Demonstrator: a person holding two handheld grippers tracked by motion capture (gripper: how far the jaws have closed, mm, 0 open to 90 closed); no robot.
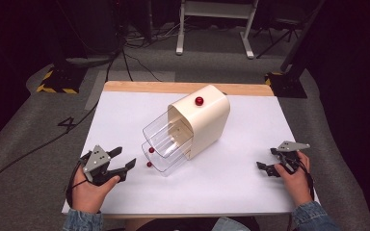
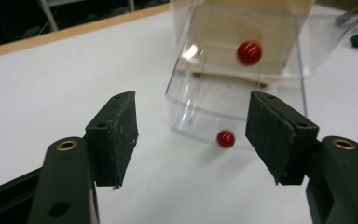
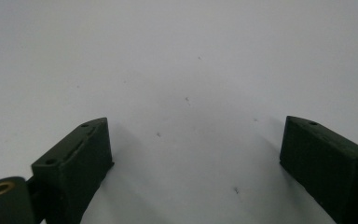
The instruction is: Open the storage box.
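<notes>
White table [image 1: 250, 187] holds a cream box [image 1: 206, 119] near the middle, two clear drawers [image 1: 166, 141] pulled out. Thin plastic looks light and slippery; red knobs [image 2: 225, 138] suit gripping. Left gripper [image 1: 124, 160] and right gripper [image 1: 266, 160] gape wide, holding nothing.

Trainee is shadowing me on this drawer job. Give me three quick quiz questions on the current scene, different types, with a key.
1. True or false: both clear drawers of the cream cabinet are pulled out.
2. Where is the third red ball? A) on the cabinet's top B) in the right gripper C) on the floor
3. Fill in: the left gripper is ____, with a red ball ahead between its jaws.

Key: 1 true. 2 A. 3 open. The right gripper is also open, over bare table.
</notes>
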